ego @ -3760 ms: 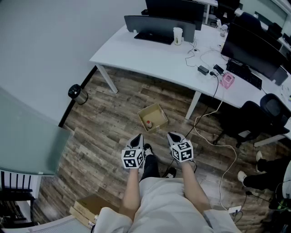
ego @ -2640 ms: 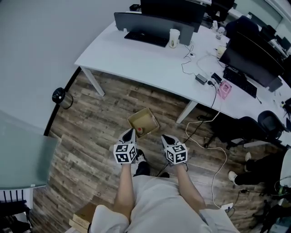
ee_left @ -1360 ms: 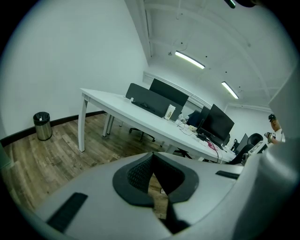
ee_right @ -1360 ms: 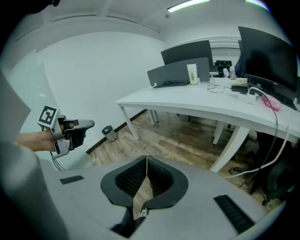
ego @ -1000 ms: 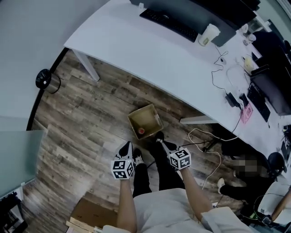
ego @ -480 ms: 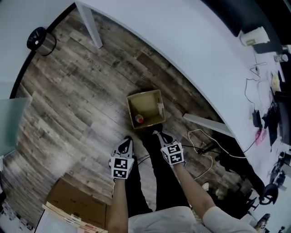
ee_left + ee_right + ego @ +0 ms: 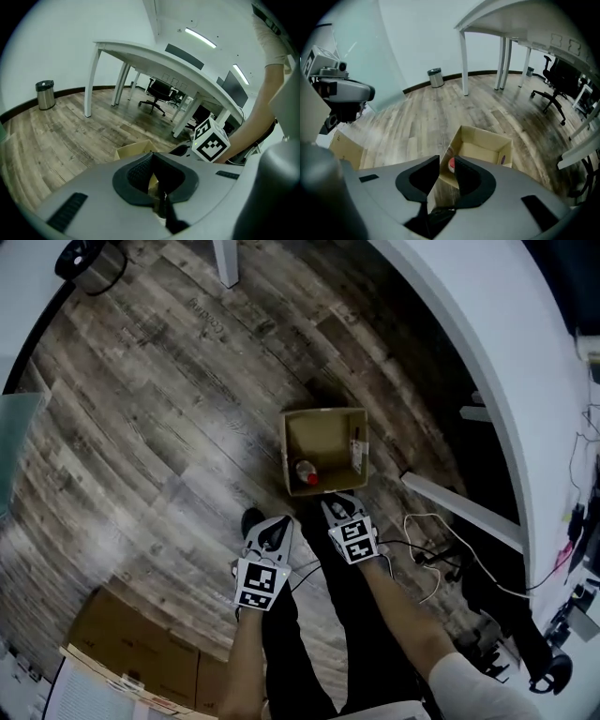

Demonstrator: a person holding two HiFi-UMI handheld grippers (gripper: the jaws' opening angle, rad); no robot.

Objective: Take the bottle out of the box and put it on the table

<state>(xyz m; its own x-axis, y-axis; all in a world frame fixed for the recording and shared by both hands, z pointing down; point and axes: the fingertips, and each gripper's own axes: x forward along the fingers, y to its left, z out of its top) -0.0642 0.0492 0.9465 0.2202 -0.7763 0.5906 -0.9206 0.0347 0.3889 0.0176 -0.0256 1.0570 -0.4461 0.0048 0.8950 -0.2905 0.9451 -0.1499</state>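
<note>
Beyond the right gripper [image 7: 335, 507], just opening empty, lies the bottle [image 7: 306, 472].

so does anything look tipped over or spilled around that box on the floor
Only the bottle: it seems to lie on its side by the near wall of the open box rather than standing. Nothing looks spilled or damaged.

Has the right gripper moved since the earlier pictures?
Yes. The right gripper has come closer to the cardboard box, almost at its near edge. Its jaws have just been opening, with nothing between them.
</note>
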